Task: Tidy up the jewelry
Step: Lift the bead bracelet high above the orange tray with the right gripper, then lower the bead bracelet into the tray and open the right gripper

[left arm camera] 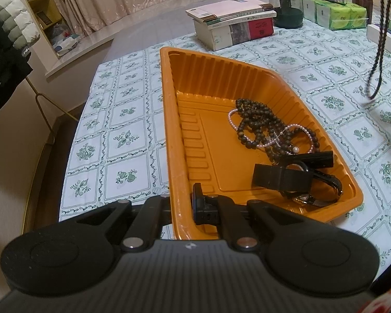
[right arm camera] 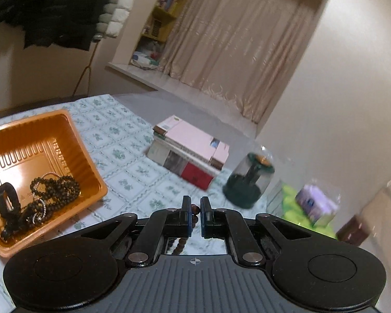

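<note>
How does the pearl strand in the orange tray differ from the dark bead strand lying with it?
The pearl strand is pale and made of tiny beads; the dark bead strand is brown-black with bigger beads. The pearl strand is thin; the dark one piles up in several loops. Both lie tangled together in the orange tray.

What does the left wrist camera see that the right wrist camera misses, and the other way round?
Only the left view shows the left gripper clamped on the orange tray's wall, and a dark bead strand dangling above the table. Only the right view shows the right gripper pinching brown beads. Both show the tray's jewelry, the stacked books and the green jar.
</note>
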